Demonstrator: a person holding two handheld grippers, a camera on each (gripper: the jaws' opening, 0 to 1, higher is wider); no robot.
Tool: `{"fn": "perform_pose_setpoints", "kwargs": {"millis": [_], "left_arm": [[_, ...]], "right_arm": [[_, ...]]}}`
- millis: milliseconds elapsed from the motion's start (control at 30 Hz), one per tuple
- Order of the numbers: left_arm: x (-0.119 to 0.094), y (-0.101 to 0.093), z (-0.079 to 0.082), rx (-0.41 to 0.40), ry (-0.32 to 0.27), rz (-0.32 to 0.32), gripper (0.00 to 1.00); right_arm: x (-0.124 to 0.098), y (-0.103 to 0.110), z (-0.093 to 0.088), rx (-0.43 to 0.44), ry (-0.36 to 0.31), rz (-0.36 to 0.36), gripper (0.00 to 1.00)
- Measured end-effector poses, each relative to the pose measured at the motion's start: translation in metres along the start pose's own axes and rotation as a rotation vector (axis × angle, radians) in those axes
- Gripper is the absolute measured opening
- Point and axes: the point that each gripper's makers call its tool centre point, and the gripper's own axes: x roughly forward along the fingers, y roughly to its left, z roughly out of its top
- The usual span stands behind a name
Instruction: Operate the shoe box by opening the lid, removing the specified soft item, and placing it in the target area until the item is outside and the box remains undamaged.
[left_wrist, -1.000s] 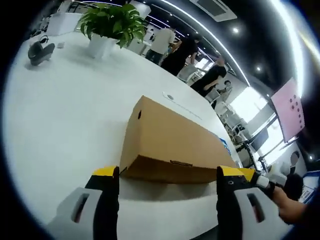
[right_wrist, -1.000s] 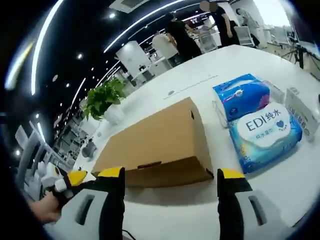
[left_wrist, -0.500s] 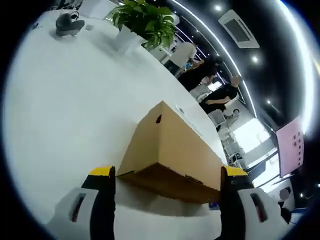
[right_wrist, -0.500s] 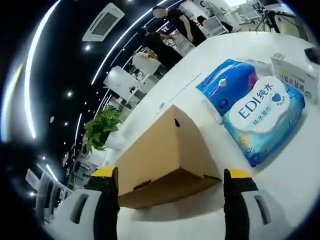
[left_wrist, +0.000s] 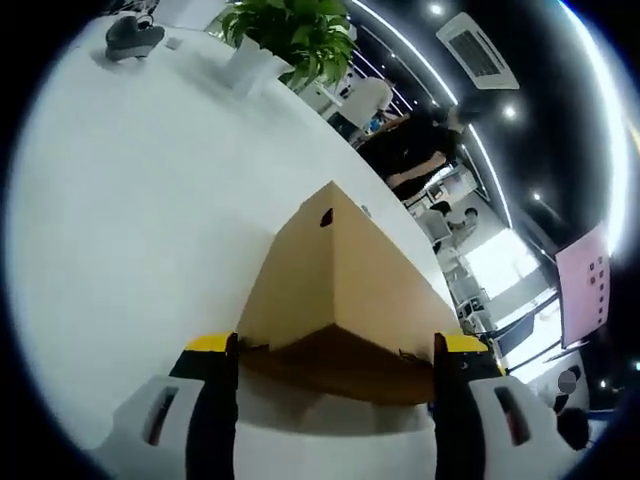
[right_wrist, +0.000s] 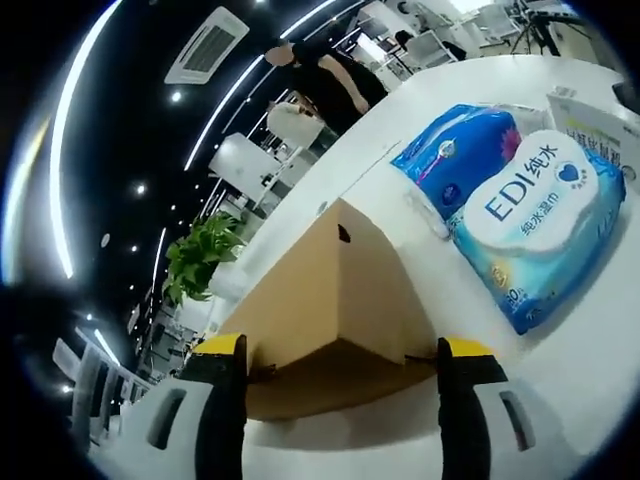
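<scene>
Closer now, both open hand-held grippers (left_wrist: 335, 345) (right_wrist: 340, 345) straddle the shoe box (left_wrist: 345, 285).

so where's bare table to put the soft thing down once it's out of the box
The widest bare patch of the white table lies on the shoe box's side toward the potted plant, running up to the plant. The opposite side is crowded: the wet-wipe pack and blue tissue pack lie close beside the box.
</scene>
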Motion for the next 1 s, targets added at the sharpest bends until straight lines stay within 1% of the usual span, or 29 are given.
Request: {"fn": "perform_pose_setpoints", "kwargs": {"millis": [33,67,433,500,533,567,867,1000], "left_arm": [[-0.0003,0.0008,-0.0020,0.014,0.014,0.011,0.79],[0.0004,0.0007,-0.0011,0.018,0.010,0.017,0.79],[0.0014,0.0048,-0.0045,0.065,0.003,0.032,0.75],[0.0020,0.0072,-0.0075,0.107,0.025,0.056,0.72],[0.0025,0.0091,-0.0077,0.130,0.037,0.067,0.72],[0.0032,0.0087,-0.0060,0.099,0.029,0.058,0.71],[0.0025,0.0087,-0.0068,0.111,0.020,0.053,0.71],[0.0033,0.0085,-0.0052,0.098,0.036,0.058,0.72]], "right_arm": [[0.0000,-0.0009,0.0005,-0.004,-0.008,-0.009,0.75],[0.0004,-0.0018,-0.0008,-0.019,0.000,-0.022,0.74],[0.0013,-0.0048,-0.0045,-0.070,-0.002,-0.039,0.68],[0.0010,-0.0083,-0.0069,-0.118,0.008,-0.053,0.65],[0.0013,-0.0068,-0.0073,-0.113,0.006,-0.047,0.65],[0.0011,-0.0070,-0.0062,-0.104,-0.002,-0.047,0.64],[0.0008,-0.0078,-0.0052,-0.116,-0.017,-0.047,0.64],[0.0016,-0.0081,-0.0040,-0.113,-0.014,-0.053,0.65]]}}
